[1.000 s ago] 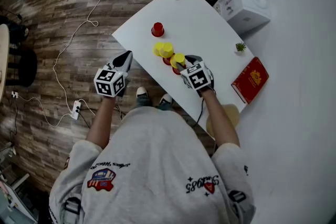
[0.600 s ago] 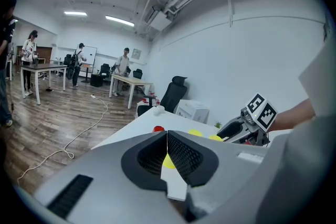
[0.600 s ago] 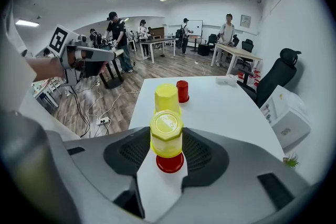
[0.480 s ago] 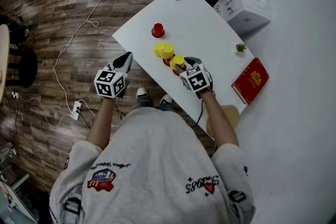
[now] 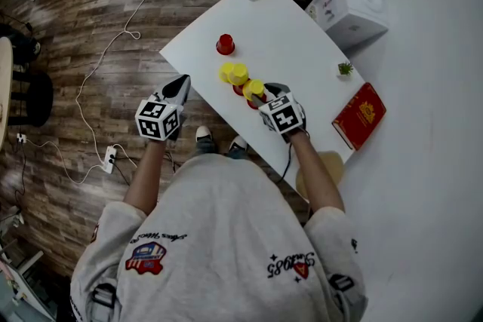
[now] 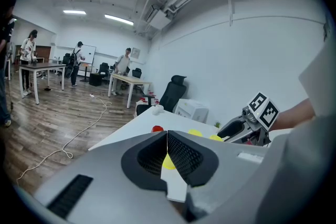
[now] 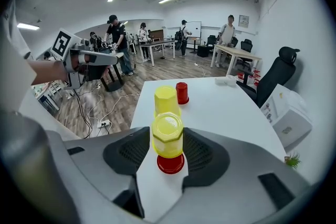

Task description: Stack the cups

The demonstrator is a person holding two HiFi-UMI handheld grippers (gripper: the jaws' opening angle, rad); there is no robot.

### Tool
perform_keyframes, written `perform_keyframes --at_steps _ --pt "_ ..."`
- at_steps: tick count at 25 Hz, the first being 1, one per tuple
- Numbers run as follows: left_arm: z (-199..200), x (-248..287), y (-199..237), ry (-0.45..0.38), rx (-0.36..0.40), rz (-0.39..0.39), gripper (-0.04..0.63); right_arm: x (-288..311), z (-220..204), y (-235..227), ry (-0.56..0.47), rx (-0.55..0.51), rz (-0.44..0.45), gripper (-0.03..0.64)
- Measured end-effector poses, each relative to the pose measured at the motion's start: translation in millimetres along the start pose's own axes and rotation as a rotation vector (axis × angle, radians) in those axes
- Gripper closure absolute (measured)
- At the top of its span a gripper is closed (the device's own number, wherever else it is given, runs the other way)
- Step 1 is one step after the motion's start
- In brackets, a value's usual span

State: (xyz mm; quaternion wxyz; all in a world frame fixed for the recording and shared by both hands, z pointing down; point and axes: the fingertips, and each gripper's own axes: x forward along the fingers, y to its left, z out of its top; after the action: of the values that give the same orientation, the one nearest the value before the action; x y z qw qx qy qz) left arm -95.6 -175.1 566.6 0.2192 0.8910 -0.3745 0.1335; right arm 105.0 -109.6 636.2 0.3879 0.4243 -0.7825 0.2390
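Looking along the right hand-held gripper (image 5: 261, 92), we find a yellow cup (image 7: 167, 136) between its jaws. The cup is upside down and the two pads lie against its sides, so we record this hand-held gripper as pinching the cup. The yellow cup sits on an upturned red cup (image 7: 170, 163), whose rim shows just below the pads on the white counter (image 5: 287, 26). The stack looks upright.

Just beyond the jaw tips stands a second yellow cup (image 7: 166, 100), also upside down. In the head view we count two yellow cups side by side at that spot, with a bit of red showing under them. Farther out along the same line stands a lone red cup (image 7: 181, 93), well apart from the rest.

The left hand-held gripper (image 6: 167, 136) has its jaws pressed together with nothing between them. It hangs off the counter's near edge, over the wooden floor (image 5: 83, 26), to the left of the cups. The right hand-held gripper with its marker cube shows off to its right.

To the right of the right hand-held gripper a red book (image 5: 359, 115) lies at the counter's edge. A small green plant (image 5: 345, 69) stands beyond the book. A white box (image 5: 349, 7) sits past the counter's far side.
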Motion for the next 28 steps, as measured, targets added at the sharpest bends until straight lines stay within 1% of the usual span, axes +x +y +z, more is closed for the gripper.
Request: perform_keyframes --at_steps 3,5,9,11,14,17,22,26,28 --pt "0 2 0 0.001 0.0 0.001 0.589 -2 2 3 -0.005 -0.01 0.013 0.404" --pt "0 2 0 0.001 0.001 0.002 0.589 -7 6 3 -0.032 -0.015 0.019 0.399" --pt "2 4 4 0.003 0.001 0.009 0.589 -21 20 -5 -0.09 0.045 0.05 0.393" --pt "2 5 4 0.002 -0.001 0.015 0.589 -29 28 -17 -0.126 0.091 0.055 0.393" --pt "3 4 7 -0.003 0.0 0.028 0.589 -36 40 -44 -0.176 0.156 0.036 0.393" --pt "7 0 14 -0.011 -0.004 0.053 0.589 -36 48 -72 -0.192 0.184 0.017 0.39" --pt "12 -12 27 -0.029 -0.017 0.107 0.589 -26 76 -99 -0.22 0.177 0.016 0.382" --pt "7 -22 36 -0.029 -0.031 0.161 0.589 -3 99 -109 -0.218 0.117 0.043 0.376" --pt "4 -26 40 -0.029 -0.044 0.19 0.589 13 104 -109 -0.196 0.082 0.068 0.371"
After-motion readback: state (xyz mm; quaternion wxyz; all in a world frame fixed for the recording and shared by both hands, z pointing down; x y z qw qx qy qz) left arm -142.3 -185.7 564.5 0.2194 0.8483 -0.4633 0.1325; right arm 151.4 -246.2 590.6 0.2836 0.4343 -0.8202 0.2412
